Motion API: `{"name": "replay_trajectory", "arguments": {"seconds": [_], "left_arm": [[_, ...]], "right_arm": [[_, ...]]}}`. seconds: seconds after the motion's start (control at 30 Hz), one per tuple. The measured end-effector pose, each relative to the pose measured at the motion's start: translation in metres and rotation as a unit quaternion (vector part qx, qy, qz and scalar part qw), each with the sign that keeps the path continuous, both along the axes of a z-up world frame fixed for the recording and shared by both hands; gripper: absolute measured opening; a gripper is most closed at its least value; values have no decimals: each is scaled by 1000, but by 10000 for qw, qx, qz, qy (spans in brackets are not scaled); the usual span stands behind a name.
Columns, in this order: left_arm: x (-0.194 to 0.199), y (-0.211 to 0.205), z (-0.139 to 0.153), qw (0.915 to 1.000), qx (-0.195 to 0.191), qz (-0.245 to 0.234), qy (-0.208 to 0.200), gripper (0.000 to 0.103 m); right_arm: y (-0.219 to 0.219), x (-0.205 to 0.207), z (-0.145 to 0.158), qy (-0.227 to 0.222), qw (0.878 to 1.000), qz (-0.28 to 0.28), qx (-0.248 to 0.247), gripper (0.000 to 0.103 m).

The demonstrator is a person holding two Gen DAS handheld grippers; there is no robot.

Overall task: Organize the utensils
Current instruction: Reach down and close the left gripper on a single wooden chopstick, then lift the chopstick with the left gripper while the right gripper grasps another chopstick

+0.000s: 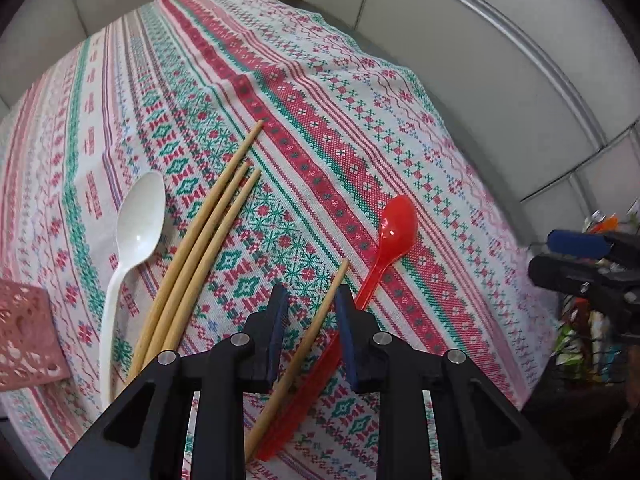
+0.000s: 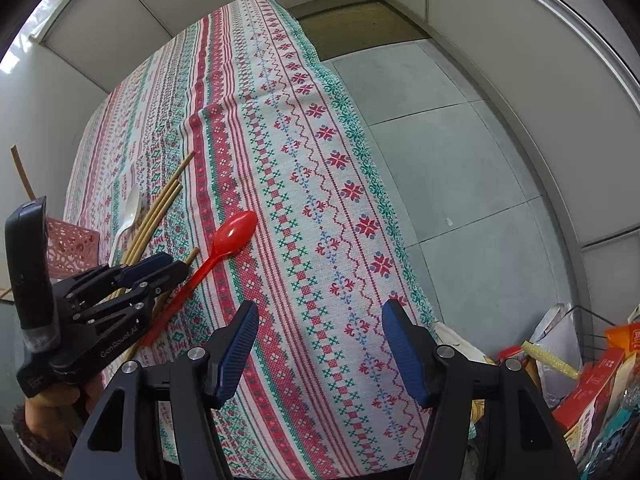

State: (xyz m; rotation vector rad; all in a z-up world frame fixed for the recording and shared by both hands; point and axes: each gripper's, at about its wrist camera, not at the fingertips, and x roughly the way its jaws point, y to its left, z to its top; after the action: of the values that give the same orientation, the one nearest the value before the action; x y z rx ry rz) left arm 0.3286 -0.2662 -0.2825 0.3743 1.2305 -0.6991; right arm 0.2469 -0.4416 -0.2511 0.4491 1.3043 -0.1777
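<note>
Left wrist view: the left gripper [image 1: 312, 300] straddles the lone chopstick [image 1: 298, 356] beside the red spoon [image 1: 394, 226] on the tabletop [image 1: 320, 128], jaws narrowed but seemingly not yet pinching, presumably to join it to the bundle [image 1: 200, 252]; the right gripper [image 2: 320, 344] waits spread and empty.

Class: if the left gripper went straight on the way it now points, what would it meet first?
Most likely the single chopstick between the left gripper fingers, which lies beside the red spoon handle; contact is unclear.
</note>
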Motion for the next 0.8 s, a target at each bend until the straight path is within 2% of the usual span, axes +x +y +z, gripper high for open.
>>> {"name": "replay_trajectory", "arguments": {"seconds": [0.1,0.2,0.27,0.43,0.57,0.8], "left_arm": [[-6,-10,-1,9991,314,-105,-276,26],[-7,-12,-2,9983,462,-76,-351,23],[-4,-8,-1,9984,484,7,-307,9],[2,17,-1,9995,199,232,30,5],[4,45,9,9985,-81,529,113,4],[-14,82,41,9974,-345,601,-187,4]], "right_arm": [[0,0,-2,36,10000,-22,-14,65],[1,1,-3,61,10000,-43,4,65],[2,1,-3,53,10000,-49,-2,65],[8,4,0,-1,10000,-49,18,65],[15,11,3,-74,10000,-36,55,65],[36,27,9,-210,9996,23,171,65]]}}
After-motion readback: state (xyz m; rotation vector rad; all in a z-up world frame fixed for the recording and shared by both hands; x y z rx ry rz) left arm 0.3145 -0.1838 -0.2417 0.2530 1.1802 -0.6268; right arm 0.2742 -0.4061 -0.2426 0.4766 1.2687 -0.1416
